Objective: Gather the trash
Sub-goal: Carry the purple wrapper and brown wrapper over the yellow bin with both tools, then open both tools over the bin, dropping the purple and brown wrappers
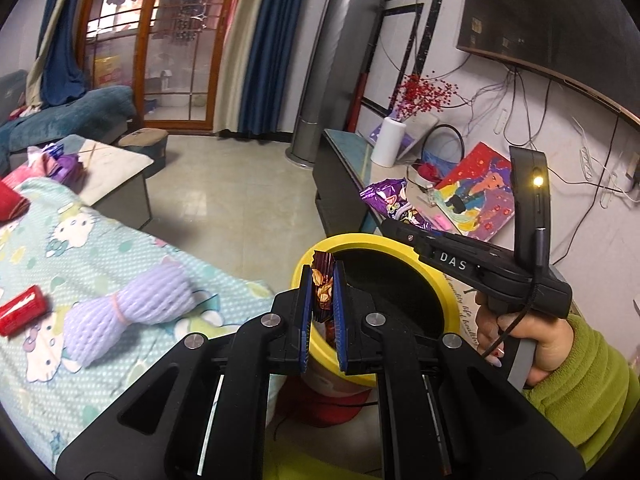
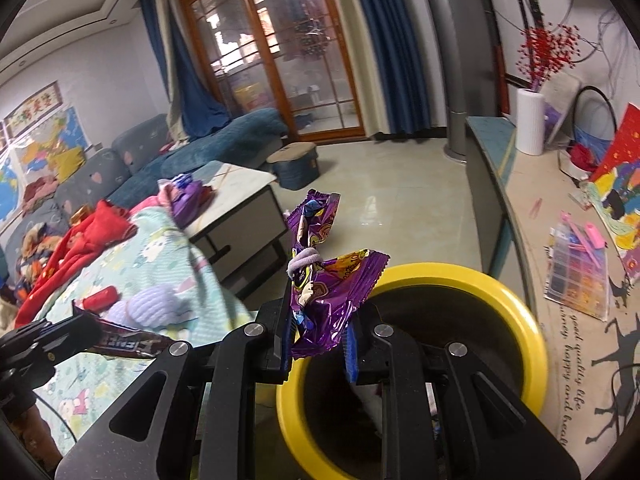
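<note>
1. Our left gripper is clamped on a dark red-and-gold wrapper — the strip stands between the blue pads with its long axis upright, top end poking past the fingertips.
2. It hangs right over the near-left rim of the yellow-rimmed bin, so we judge that letting go would drop it inside or onto the lip.
3. Our right gripper is clamped on a crumpled purple snack bag, banded at its middle, long axis rising up and slightly left.
4. The bin opens just right of and below that bag — a small shift rightward looks needed.
5. Further out, on the patterned bedsheet, a red can lies on its side.
</note>
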`<action>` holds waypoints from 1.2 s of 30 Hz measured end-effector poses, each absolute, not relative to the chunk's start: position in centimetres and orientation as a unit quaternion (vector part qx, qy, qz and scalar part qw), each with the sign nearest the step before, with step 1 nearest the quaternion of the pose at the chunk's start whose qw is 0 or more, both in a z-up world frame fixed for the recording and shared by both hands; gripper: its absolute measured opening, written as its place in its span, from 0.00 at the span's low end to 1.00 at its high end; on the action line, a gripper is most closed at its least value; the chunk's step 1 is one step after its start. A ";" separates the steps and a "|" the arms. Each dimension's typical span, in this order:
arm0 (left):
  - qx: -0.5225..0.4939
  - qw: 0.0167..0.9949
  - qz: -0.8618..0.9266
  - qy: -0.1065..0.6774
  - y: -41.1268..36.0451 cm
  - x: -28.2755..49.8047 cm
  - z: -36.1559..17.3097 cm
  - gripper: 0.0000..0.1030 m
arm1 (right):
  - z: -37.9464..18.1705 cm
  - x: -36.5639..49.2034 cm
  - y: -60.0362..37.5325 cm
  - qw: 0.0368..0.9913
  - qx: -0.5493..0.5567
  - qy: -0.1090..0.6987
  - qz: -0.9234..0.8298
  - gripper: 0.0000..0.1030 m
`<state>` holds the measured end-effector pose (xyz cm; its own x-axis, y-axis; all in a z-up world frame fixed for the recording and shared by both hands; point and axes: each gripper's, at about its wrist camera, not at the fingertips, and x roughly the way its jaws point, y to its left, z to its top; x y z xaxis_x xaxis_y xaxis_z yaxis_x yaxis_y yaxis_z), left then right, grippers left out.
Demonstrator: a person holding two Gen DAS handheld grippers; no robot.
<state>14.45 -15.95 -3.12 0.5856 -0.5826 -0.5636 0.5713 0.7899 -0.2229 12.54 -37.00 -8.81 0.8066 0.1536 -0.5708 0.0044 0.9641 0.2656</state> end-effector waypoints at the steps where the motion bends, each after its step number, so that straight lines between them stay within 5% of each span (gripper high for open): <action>1: -0.006 0.890 -0.326 0.319 -16.2 14.4 -3.2 0.05 | -8.9 12.6 -37.4 0.941 0.130 0.310 0.037 0.18; 36: 0.044 0.853 -0.388 0.345 -24.6 14.2 -7.1 0.05 | -14.2 12.2 -45.2 0.910 0.165 0.381 -0.012 0.20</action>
